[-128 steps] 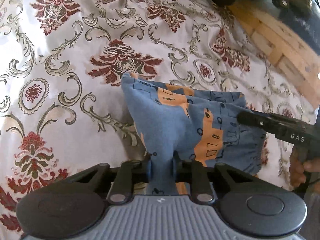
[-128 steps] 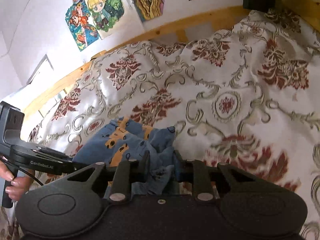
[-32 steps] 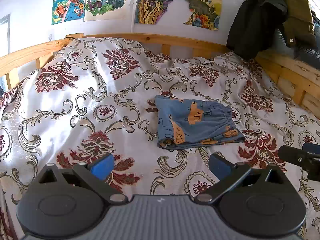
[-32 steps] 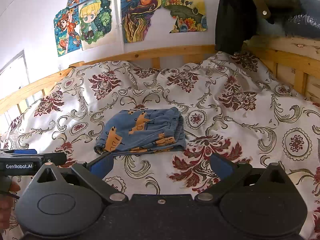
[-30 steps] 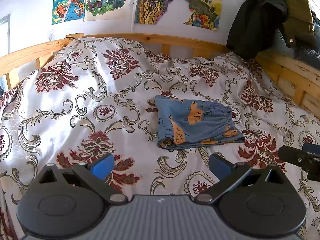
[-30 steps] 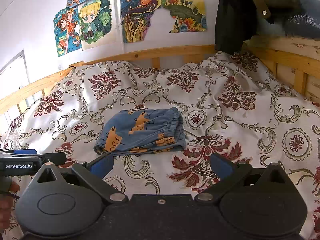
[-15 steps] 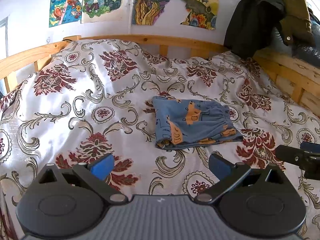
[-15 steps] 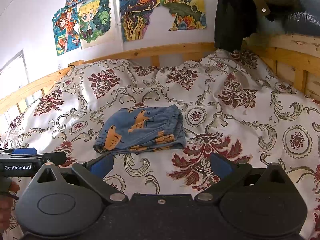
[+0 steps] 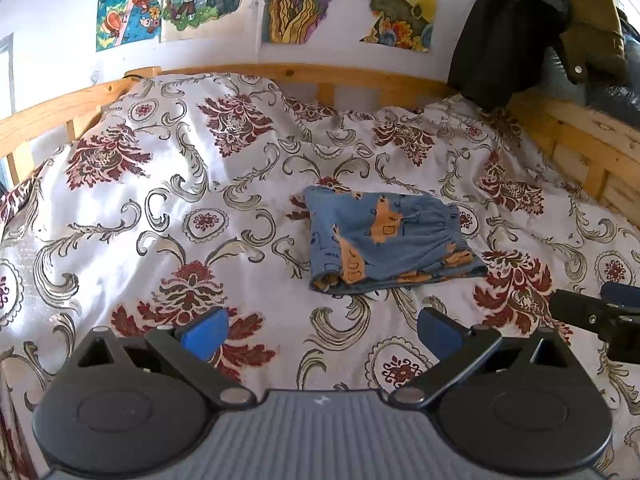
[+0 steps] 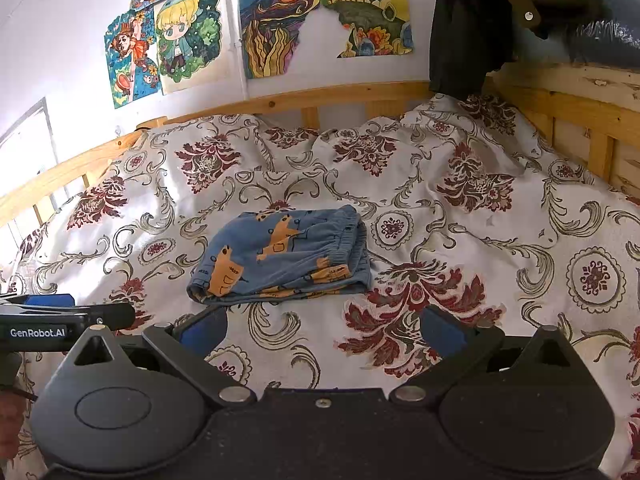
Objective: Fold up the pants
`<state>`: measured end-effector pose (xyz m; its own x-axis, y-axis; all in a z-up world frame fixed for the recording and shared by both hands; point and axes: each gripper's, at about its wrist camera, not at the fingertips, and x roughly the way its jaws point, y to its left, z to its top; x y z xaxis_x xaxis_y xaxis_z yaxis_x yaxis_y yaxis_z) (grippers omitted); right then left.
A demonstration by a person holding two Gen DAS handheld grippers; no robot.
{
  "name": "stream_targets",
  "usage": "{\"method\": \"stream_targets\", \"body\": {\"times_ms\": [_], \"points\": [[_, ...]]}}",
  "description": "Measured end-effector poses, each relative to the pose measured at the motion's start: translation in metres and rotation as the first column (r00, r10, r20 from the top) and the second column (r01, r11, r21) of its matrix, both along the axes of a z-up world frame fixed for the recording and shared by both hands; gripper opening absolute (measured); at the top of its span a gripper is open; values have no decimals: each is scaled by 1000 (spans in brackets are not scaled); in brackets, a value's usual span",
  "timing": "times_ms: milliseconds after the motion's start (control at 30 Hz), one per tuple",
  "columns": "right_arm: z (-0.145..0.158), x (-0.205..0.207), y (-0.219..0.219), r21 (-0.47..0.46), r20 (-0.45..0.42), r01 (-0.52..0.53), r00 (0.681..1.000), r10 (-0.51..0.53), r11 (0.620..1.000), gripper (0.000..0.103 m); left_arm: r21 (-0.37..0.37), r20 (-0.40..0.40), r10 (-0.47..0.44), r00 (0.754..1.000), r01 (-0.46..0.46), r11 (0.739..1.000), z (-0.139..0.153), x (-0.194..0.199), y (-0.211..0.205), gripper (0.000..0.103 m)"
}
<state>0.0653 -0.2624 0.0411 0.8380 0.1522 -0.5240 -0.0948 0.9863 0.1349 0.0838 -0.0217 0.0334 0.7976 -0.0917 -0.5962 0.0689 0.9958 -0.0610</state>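
At lower centre the left gripper [image 9: 320,330] stood spread wide, empty. The folded pants [image 9: 390,240], soft blue cotton with orange prints, lay mid-frame on the glossy floral bedspread [image 9: 160,200]. The right gripper [image 10: 322,330] likewise gaped, empty.

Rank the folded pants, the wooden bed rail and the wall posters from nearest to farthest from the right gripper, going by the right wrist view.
From the right gripper:
1. Folded pants, lying on the bedspread just ahead, slightly left.
2. Wooden bed rail, along the far edge of the bed.
3. Wall posters, above and behind the rail.
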Motion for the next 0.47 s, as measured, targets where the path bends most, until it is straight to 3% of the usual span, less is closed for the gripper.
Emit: {"method": "stream_targets", "body": {"times_ms": [467], "points": [[-1,-1,1,-1,-2,-4,1000,4,1000,102,12,16,-36,999,36,999,0,-3,-2,103]]}}
